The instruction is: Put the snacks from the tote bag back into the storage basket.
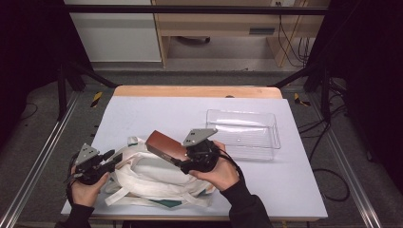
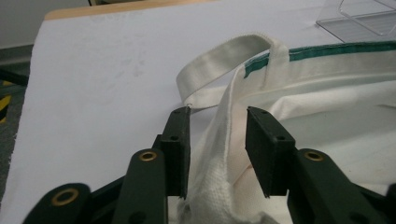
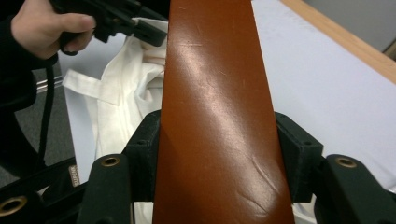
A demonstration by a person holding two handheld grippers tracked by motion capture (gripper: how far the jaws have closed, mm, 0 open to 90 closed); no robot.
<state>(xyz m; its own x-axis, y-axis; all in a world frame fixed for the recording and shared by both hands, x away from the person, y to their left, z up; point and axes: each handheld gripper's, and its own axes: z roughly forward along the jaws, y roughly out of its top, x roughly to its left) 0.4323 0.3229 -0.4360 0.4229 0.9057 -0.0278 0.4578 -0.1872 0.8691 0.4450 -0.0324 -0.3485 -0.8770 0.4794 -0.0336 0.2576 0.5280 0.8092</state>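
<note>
In the right gripper view, a long brown leather case [image 3: 217, 116] lies nearest, clamped between the two black jaws of the right gripper [image 3: 217, 154], which press on both of its long sides. In the high view the right gripper [image 1: 178, 159] holds this case [image 1: 165, 145] lifted above a white cloth bag [image 1: 152, 178] that lies on the near part of the table [image 1: 157, 114]. The case points to the left and a little away from the person.

The left gripper [image 1: 115, 160] is at the left end of the bag. In the left gripper view its jaws stand half open around the edge of the bag [image 2: 224, 140]. The cloth passes between them but the pads do not press on it. A white strap [image 2: 219, 60] makes a loop just behind the jaws, beside a green trim [image 2: 327, 50].

A clear plastic tray [image 1: 273, 124] stands on the far right part of the table, well apart from the bag.
</note>
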